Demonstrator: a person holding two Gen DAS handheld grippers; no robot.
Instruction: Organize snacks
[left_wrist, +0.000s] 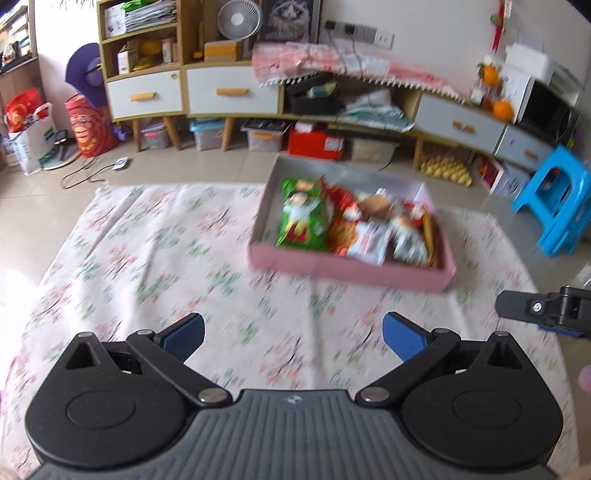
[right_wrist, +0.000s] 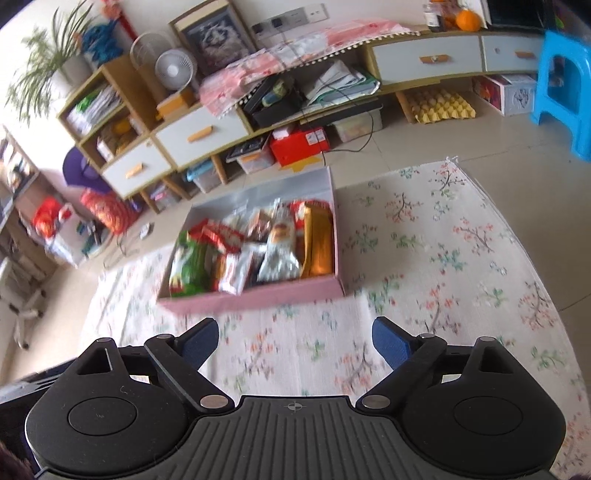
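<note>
A shallow pink box (left_wrist: 347, 266) (right_wrist: 258, 295) sits on a floral cloth and holds several snack packets, among them a green bag (left_wrist: 304, 218) (right_wrist: 190, 266), silver packets (right_wrist: 279, 258) and an orange-gold pack (right_wrist: 319, 242). My left gripper (left_wrist: 293, 338) hovers over the cloth short of the box and left of it, its jaws wide open with nothing between its blue pads (left_wrist: 184, 334). My right gripper (right_wrist: 295, 341) also stands open and empty, just in front of the box's near wall. Part of the right gripper (left_wrist: 543, 308) shows at the right edge of the left wrist view.
The floral cloth (left_wrist: 147, 258) (right_wrist: 443, 258) covers the tiled floor around the box. Behind stands a low cabinet (left_wrist: 229, 92) (right_wrist: 199, 134) with drawers, bins and a red box (left_wrist: 317, 142) beneath. A blue plastic stool (left_wrist: 561, 199) (right_wrist: 565, 92) stands at the right.
</note>
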